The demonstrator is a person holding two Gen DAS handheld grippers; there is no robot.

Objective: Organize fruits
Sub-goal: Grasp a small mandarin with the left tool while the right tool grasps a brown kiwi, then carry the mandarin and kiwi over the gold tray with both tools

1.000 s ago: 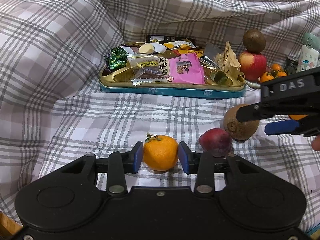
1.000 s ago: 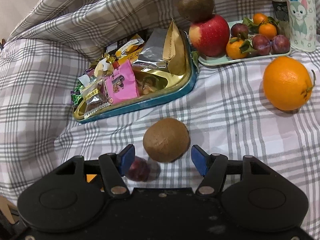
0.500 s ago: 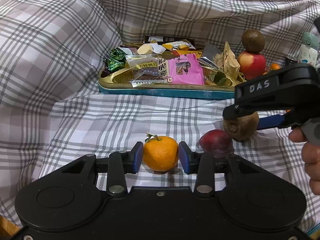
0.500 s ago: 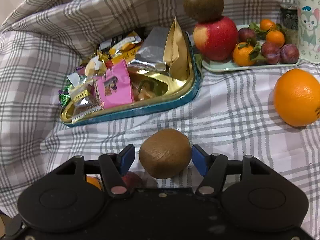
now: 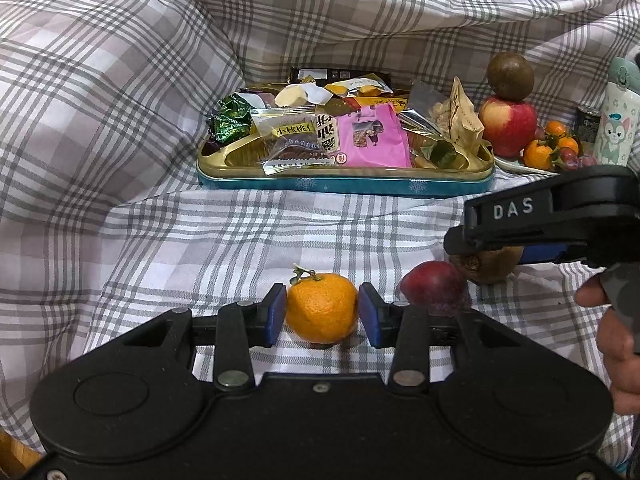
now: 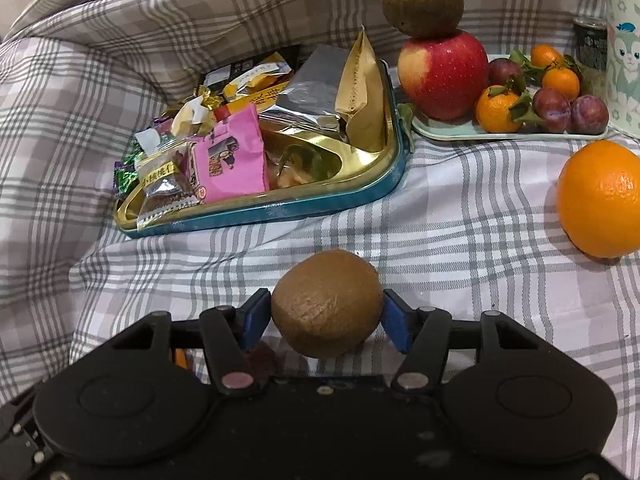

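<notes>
I have the kiwi (image 6: 326,302) on the checked cloth (image 6: 460,216), my right tongs (image 6: 326,320) closed against its sides. My left tongs (image 5: 322,314) bracket the mandarin (image 5: 321,307), pads touching; plum (image 5: 434,288) just beside.

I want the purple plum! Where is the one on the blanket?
In the left wrist view, the plum lies on the checked cloth, right of the mandarin between the left gripper fingers, beside the kiwi.
</notes>
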